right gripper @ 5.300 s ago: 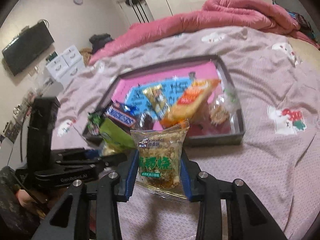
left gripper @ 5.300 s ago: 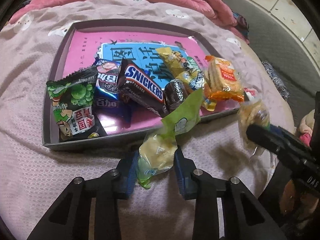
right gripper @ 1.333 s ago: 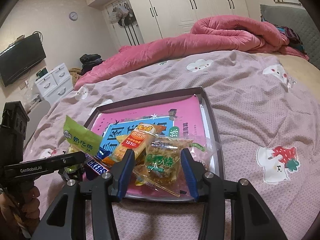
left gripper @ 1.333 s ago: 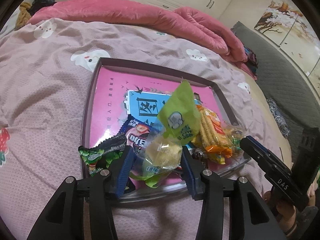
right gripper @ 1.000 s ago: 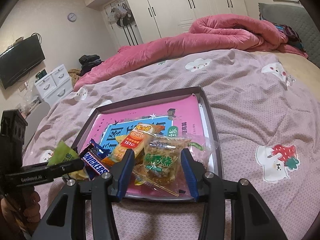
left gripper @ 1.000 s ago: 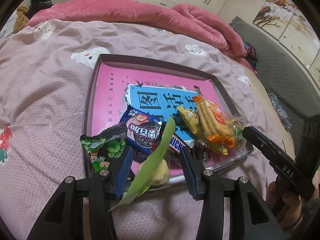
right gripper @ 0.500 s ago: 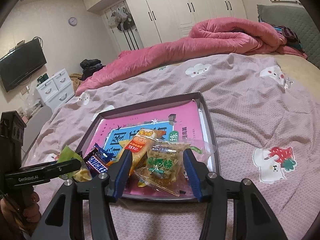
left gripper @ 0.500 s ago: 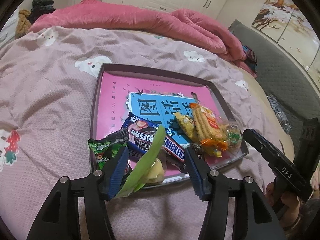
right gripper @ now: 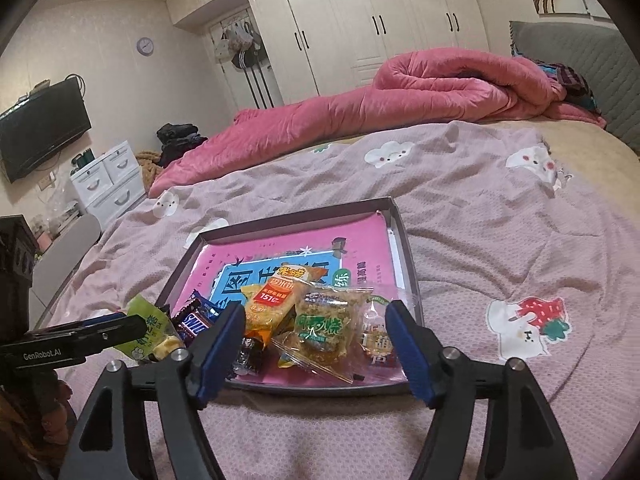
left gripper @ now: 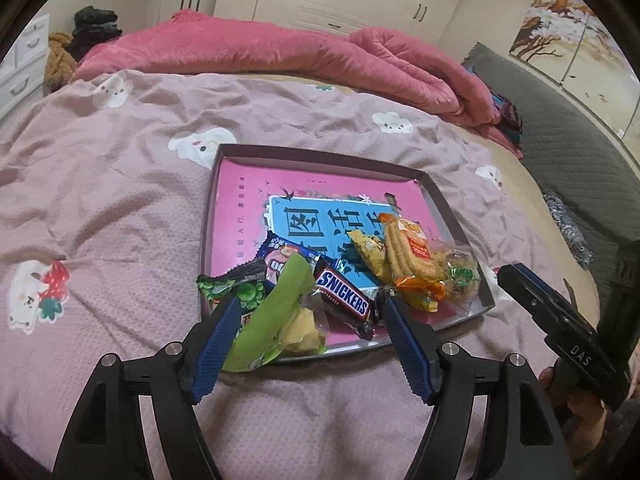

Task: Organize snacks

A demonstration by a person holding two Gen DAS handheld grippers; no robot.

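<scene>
- Left gripper (left gripper: 308, 320): jaws have just been opening and now stand wide. The green-and-yellow snack packet (left gripper: 276, 320) lies between them, slumped over the near edge of the tray (left gripper: 320, 152); the right pad is clear of it, the left pad is very near and I can't quite rule out a brush.
- Right gripper (right gripper: 316, 332): jaws likewise have just been opening, now wide. The clear packet with green print (right gripper: 324, 328) lies flat between them in the tray's near right corner, neither pad pressing it.
- Tray sits on the bed (left gripper: 120, 184). Snickers bar (left gripper: 344, 300), orange biscuit pack (left gripper: 412, 256), dark green packet (left gripper: 236, 288) and others are all bunched along the near edge; far half of the tray is bare.
- Step in hand, as I read it: release and back off.
- Doing it well: I'd lift each gripper straight back along its own line, jaws held wide, so no pad snags loose wrapper film and drags a packet out.
- Watch the green-and-yellow packet: it overhangs the rim and could tip onto the bed if nudged. Worth a push further in.
- Soft bedding under the tray: avoid pressing on the rim, or the pile may slide.
- The two grippers are near each other; I'd clear one at a time.
</scene>
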